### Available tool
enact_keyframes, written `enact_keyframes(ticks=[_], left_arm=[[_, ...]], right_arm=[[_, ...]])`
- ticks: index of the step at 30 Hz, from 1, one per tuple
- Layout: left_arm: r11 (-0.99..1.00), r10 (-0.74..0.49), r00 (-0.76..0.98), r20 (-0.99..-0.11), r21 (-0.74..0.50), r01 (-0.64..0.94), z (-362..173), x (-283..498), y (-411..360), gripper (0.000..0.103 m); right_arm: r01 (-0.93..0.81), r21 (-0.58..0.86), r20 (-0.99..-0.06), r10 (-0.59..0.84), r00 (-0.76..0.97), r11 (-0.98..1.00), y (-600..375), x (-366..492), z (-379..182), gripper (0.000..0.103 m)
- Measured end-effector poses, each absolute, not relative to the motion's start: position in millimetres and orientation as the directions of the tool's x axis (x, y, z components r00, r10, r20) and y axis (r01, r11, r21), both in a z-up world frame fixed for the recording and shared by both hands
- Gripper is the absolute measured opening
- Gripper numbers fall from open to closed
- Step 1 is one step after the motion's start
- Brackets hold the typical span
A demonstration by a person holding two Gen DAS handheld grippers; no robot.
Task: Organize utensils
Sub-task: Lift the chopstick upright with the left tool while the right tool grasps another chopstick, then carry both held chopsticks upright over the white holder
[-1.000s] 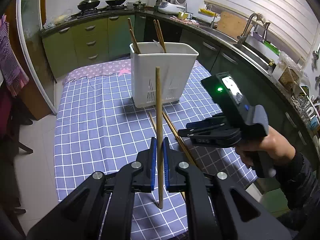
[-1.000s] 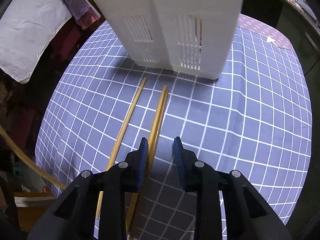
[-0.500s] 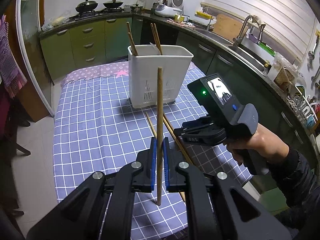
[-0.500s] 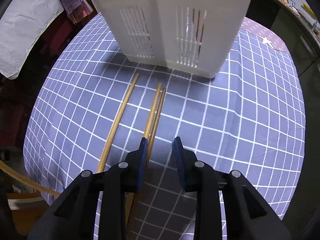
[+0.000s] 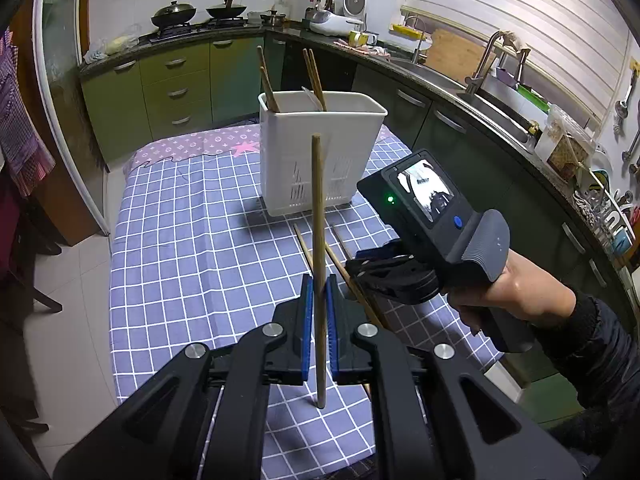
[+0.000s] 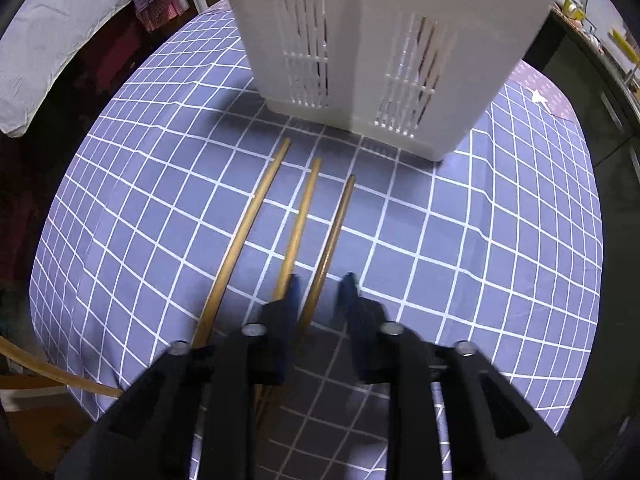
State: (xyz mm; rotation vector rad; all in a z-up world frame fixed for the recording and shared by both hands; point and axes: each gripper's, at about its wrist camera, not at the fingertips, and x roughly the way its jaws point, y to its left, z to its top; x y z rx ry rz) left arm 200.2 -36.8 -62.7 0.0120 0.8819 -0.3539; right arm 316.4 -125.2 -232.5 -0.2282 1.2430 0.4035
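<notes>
My left gripper point(image 5: 318, 292) is shut on a wooden chopstick point(image 5: 317, 216), held upright above the checked tablecloth. Behind it stands the white utensil holder point(image 5: 320, 160) with several chopsticks in it. My right gripper point(image 6: 320, 292) is open just above the cloth, its jaws on either side of the rightmost of three chopsticks point(image 6: 334, 236) lying in front of the holder point(image 6: 380, 40). The other two chopsticks point(image 6: 248, 220) lie to its left. In the left wrist view the right gripper point(image 5: 380, 272) is low at the lying chopsticks point(image 5: 340, 264).
The table point(image 5: 180, 240) with the blue checked cloth ends close behind both grippers. Kitchen counters, a stove with pans point(image 5: 200, 12) and a sink point(image 5: 480, 92) run along the back and right. A grey pillow point(image 6: 52, 40) lies beyond the table's left side.
My right gripper has shifted right and lowered, so the rightmost lying chopstick now sits between its jaws. The two close chopsticks have spread apart. My left gripper has held the upright chopstick.
</notes>
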Motion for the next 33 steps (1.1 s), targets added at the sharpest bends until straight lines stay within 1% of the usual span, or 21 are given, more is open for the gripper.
enact_keyframes(ticks=[3,6,12,15,21,26,30,33], left_arm=[[0.942,-0.298,0.583,-0.756,-0.135,0.306,-62,199,-37,0.007],[0.942,-0.298,0.582,-0.757,-0.136,0.306,-61,199,-36,0.007],[0.943,-0.297,0.588,-0.752,-0.133,0.306,-60,196,-35,0.007],[0.944,-0.29,0.596,-0.749,-0.121,0.307,-60,193,-36,0.007],[0.943,-0.289,0.606,-0.741,-0.113,0.311,-59,189,-36,0.007],[0.944,-0.287,0.615,-0.735,-0.105,0.314,-59,185,-37,0.007],[0.944,-0.284,0.621,-0.731,-0.098,0.316,-58,182,-38,0.007],[0.943,-0.284,0.621,-0.73,-0.096,0.319,-57,180,-39,0.007]], right_arm=[[-0.407,0.089,-0.946,0.206,0.252,0.909,-127,317,-232,0.007],[-0.403,0.148,-0.931,0.264,0.251,0.903,-134,315,-225,0.007],[-0.412,0.168,-0.88,0.325,0.345,0.895,-150,298,-189,0.007],[-0.414,0.176,-0.829,0.361,0.426,0.893,-161,274,-157,0.007],[-0.397,0.21,-0.73,0.414,0.544,0.893,-201,237,-120,0.007],[-0.373,0.252,-0.652,0.442,0.616,0.893,-231,201,-107,0.007],[-0.356,0.243,-0.601,0.428,0.675,0.902,-241,174,-101,0.007],[-0.35,0.237,-0.581,0.421,0.697,0.906,-244,160,-98,0.007]])
